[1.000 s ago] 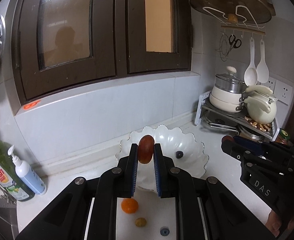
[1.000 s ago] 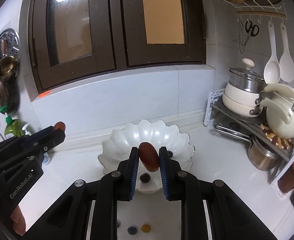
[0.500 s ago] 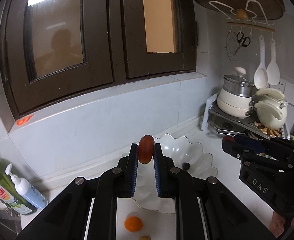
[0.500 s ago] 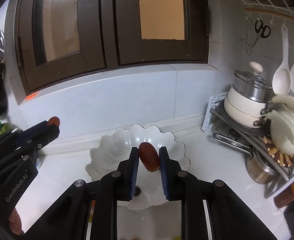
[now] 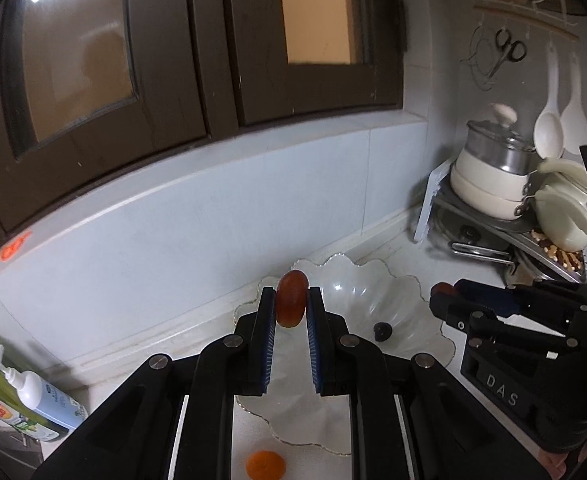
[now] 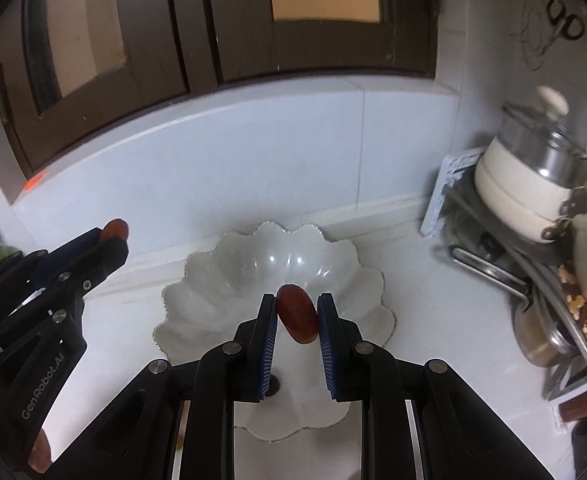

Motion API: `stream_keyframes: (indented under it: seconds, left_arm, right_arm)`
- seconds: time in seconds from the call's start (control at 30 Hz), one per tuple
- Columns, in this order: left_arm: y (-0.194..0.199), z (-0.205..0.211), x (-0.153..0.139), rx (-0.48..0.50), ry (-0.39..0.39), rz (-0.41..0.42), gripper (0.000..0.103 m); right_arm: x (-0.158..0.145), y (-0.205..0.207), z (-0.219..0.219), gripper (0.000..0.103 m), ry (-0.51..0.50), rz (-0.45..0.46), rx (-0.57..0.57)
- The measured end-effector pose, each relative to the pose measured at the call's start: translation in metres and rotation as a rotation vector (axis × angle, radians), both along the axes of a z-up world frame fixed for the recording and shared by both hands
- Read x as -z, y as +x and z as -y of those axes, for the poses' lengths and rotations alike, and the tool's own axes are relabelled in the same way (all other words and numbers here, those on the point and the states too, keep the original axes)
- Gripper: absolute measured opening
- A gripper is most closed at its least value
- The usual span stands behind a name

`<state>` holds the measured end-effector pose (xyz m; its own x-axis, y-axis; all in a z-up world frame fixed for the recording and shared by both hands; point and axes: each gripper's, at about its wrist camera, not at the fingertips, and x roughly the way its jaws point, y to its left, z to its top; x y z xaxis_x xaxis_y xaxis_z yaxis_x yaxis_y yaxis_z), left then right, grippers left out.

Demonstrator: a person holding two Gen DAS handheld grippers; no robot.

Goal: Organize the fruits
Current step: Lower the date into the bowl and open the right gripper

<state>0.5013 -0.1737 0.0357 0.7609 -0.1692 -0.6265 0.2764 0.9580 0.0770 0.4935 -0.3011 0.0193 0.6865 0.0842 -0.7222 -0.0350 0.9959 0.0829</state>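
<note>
Above the white scalloped bowl (image 6: 221,280), both grippers hang with a fruit each. Left gripper (image 5: 290,312): fingers narrow, clamped on a small reddish-brown oval fruit (image 5: 291,305), held near the fingertips, its top poking past them; this sits over the bowl's near-left rim. Right gripper (image 6: 296,314): fingers narrow on a second red oval fruit (image 6: 298,313), tilted between the pads, over the bowl's middle. One dark berry (image 5: 382,330) lies in the bowl; an orange fruit (image 5: 264,465) rests on the white surface (image 5: 377,254) just outside the near rim.

Judgement: the red fruits look light, smooth-skinned and likely soft, so slippery under a hard pinch and easily bruised. Best hold is across the short axis at mid-body. The tilted one seems less secure. The bowl appears to be glazed ceramic or glass; release low to prevent rolling.
</note>
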Motion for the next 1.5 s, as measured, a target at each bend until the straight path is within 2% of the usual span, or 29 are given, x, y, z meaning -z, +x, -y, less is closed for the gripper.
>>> stream_keyframes:
  seconds: [0.43, 0.7, 1.03, 1.37, 1.5]
  left_arm:
    - [0.060, 0.006, 0.050, -0.003, 0.043, -0.184, 0.016]
    - [0.090, 0.011, 0.090, -0.007, 0.053, -0.304, 0.016]
    - [0.099, 0.016, 0.122, 0.019, 0.064, -0.386, 0.016]
    - [0.102, 0.021, 0.140, 0.032, 0.091, -0.439, 0.018]
    - [0.100, 0.021, 0.139, 0.036, 0.081, -0.448, 0.028]
  right_arm:
    - [0.050, 0.062, -0.005, 0.022, 0.014, -0.179, -0.016]
    - [0.087, 0.085, -0.003, 0.022, 0.031, -0.287, -0.012]
    - [0.120, 0.097, 0.003, 0.022, 0.041, -0.378, -0.005]
    - [0.136, 0.099, 0.003, 0.022, 0.028, -0.428, -0.004]
    - [0.136, 0.099, 0.007, 0.023, 0.053, -0.437, -0.002]
